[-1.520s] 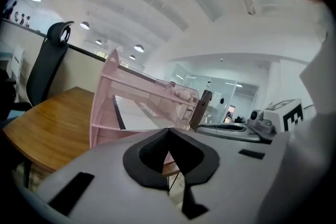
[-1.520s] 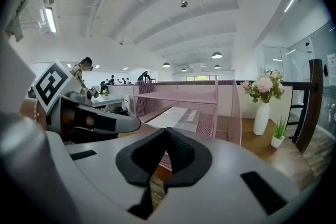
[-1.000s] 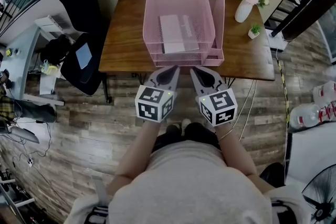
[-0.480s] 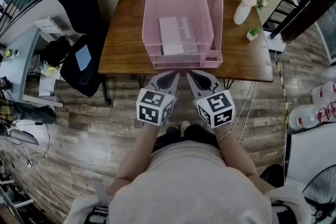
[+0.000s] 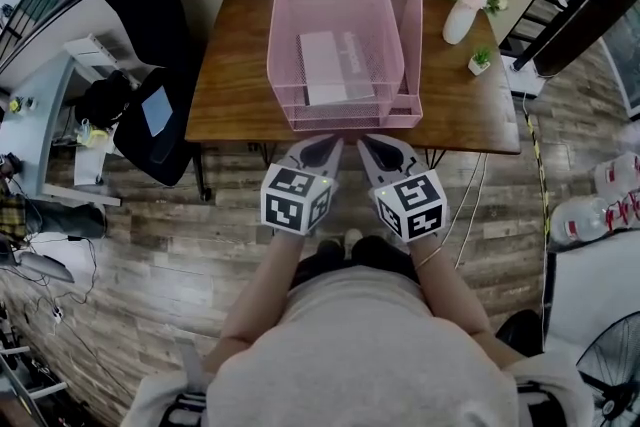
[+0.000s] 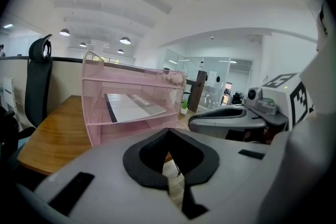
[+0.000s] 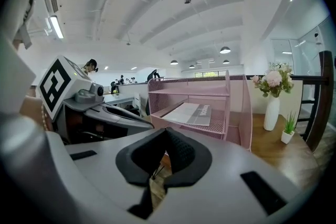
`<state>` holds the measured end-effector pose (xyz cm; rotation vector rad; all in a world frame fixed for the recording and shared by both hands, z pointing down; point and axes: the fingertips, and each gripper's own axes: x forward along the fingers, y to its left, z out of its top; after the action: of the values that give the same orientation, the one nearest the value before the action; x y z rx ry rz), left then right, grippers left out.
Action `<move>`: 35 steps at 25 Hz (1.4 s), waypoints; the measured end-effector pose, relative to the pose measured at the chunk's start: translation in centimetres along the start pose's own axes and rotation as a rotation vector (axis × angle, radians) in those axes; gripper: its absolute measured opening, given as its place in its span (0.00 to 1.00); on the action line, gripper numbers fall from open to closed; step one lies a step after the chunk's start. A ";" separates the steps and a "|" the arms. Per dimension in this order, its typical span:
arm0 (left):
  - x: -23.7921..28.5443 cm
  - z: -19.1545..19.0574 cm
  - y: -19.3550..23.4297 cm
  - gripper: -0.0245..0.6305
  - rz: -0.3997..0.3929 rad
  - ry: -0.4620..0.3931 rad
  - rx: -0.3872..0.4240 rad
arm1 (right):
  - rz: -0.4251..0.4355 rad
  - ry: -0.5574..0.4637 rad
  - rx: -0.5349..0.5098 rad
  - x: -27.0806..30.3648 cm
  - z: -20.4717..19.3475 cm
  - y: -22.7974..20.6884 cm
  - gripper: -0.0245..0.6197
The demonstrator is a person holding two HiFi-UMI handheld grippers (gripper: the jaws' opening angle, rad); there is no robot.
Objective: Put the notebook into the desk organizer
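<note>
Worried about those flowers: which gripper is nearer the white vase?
Right. The right gripper hangs off the desk's front edge, diagonally across from the vase. The left gripper is beside it, farther over.

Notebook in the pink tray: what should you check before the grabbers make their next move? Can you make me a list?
1. Notebook lies flat inside the organizer: ok.
2. Left gripper shut, nothing between its jaws: ok.
3. Right gripper shut, nothing between its jaws: ok.
4. Both grippers held short of the desk front edge, touching nothing: ok.
5. Vase upright, apart from the organizer: ok.
6. Notebook pushed fully to the back of its shelf: cannot tell.
</note>
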<state>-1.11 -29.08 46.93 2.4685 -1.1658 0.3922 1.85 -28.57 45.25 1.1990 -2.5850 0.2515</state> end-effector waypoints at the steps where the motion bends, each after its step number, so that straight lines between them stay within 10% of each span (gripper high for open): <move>1: 0.1 0.0 0.0 0.06 -0.003 0.001 -0.001 | 0.002 0.002 -0.001 0.0 0.0 0.0 0.05; 35: 0.2 -0.3 -0.1 0.06 -0.001 -0.032 -0.100 | -0.027 -0.019 0.016 -0.7 0.0 -1.0 0.05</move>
<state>-0.98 -29.02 47.23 2.3975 -1.1670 0.2884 3.06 -28.65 45.08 1.2465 -2.5864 0.2565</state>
